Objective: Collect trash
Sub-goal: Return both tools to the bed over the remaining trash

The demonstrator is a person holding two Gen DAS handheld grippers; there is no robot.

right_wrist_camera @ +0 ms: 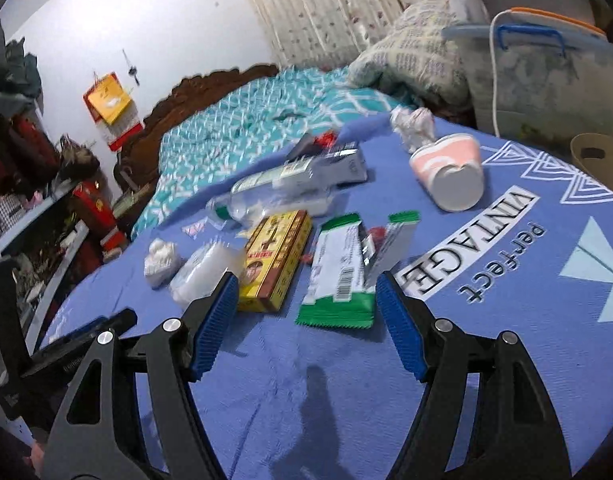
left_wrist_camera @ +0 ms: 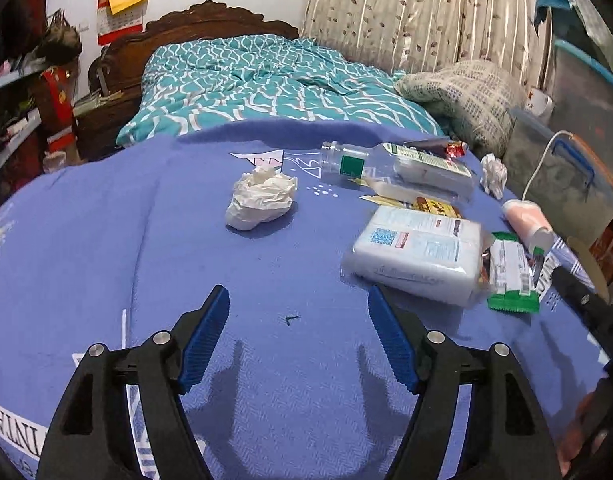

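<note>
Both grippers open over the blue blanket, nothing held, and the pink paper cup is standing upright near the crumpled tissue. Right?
Not quite: the pink paper cup lies on its side, as the right wrist view shows. The rest holds: left gripper and right gripper are open and hold nothing over the blue blanket, and the crumpled tissue is near the cup.

Dim indoor light, motion blur, perhaps overhead
</note>
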